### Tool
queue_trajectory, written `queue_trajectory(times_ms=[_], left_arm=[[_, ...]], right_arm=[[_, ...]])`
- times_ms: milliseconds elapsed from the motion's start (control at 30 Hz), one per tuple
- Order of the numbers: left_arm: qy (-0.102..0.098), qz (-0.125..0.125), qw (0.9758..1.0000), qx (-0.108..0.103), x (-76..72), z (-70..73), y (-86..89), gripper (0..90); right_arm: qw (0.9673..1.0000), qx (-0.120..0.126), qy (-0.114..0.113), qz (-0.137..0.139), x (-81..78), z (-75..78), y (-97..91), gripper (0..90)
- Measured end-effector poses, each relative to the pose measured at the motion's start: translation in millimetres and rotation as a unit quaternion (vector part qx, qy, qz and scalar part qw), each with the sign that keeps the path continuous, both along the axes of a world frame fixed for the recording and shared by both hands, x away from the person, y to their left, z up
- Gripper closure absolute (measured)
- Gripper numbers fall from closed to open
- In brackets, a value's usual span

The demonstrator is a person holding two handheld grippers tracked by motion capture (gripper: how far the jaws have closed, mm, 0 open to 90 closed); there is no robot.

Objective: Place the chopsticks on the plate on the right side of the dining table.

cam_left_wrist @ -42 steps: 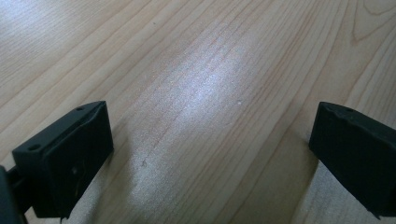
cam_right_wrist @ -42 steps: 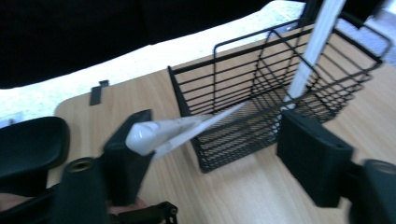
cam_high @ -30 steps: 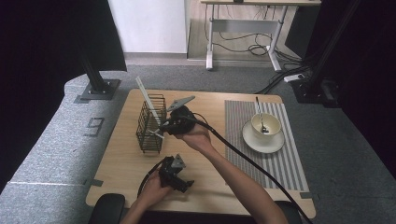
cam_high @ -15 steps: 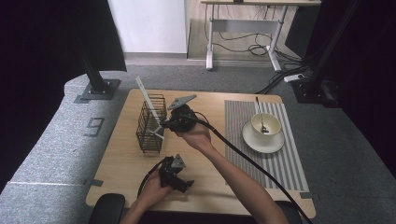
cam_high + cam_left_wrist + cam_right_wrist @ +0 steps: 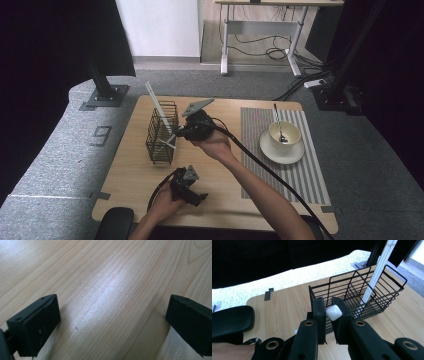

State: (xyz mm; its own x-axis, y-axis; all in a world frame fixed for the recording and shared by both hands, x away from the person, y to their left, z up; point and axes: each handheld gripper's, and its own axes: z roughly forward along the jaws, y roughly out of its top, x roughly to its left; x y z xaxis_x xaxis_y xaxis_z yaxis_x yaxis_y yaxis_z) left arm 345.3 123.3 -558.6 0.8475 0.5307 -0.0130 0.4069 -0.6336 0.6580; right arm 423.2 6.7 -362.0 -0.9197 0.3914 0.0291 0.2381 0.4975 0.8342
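Observation:
My right gripper hovers at the right side of a black wire basket on the wooden table. Its jaws are shut on a white stick-like utensil, whose squared end pokes up between them; the rest of it is hidden below the jaws. A long white stick leans in the basket and rises past its rim. My left gripper rests low near the table's front edge. In the left gripper view its jaws stand wide open over bare wood.
A striped placemat covers the right side of the table, with a cream cup on a saucer and a spoon in it. A black padded rest sits at the front left edge. Grey carpet surrounds the table.
My right gripper has risen slightly beside the basket with the white utensil in it. My left gripper has kept still.

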Motion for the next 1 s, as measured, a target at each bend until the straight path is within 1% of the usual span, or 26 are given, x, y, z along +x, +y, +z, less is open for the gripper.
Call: queue_trajectory(times_ms=[167,433,600,633,733,767,900,933,967,1000], left_arm=[[0.000,0.000,1.0000,0.000,0.0,0.1,0.0,0.0],[0.000,-0.001,1.0000,0.001,0.1,0.1,0.1,0.0],[-0.001,0.000,1.0000,0.002,0.1,0.2,-0.2,0.0],[-0.001,0.000,1.0000,0.002,0.1,0.2,-0.2,0.0],[-0.001,0.000,1.0000,0.001,0.0,0.1,-0.3,0.0],[-0.001,0.001,1.0000,0.001,0.0,0.1,-0.3,0.0],[0.000,0.002,1.0000,0.000,-0.1,0.0,-0.5,0.0],[0.000,0.002,1.0000,0.000,-0.2,0.0,-0.5,0.0],[0.000,0.002,1.0000,0.000,-0.2,0.0,-0.5,0.0],[0.000,0.002,1.0000,0.000,-0.1,0.0,-0.5,0.0]], right_arm=[[1.0000,0.002,0.002,0.000,-1.3,4.8,-5.1,81.2],[0.9997,0.019,0.010,-0.007,-2.9,15.6,-19.5,81.2],[0.9995,0.029,0.008,-0.014,-4.7,24.6,-32.8,81.2],[0.9995,0.029,0.008,-0.014,-4.7,24.6,-32.8,81.2],[0.9991,0.039,0.008,-0.018,-5.9,31.3,-42.3,81.2],[0.9991,0.039,0.008,-0.018,-5.9,31.3,-42.3,81.2],[0.9987,0.045,0.004,-0.023,-8.2,39.3,-51.3,81.2],[0.9984,0.050,0.003,-0.024,-9.8,44.6,-56.6,81.3],[0.9984,0.050,0.003,-0.024,-9.8,44.6,-56.6,81.3],[0.9980,0.056,0.000,-0.027,-11.8,50.6,-62.3,81.3]])
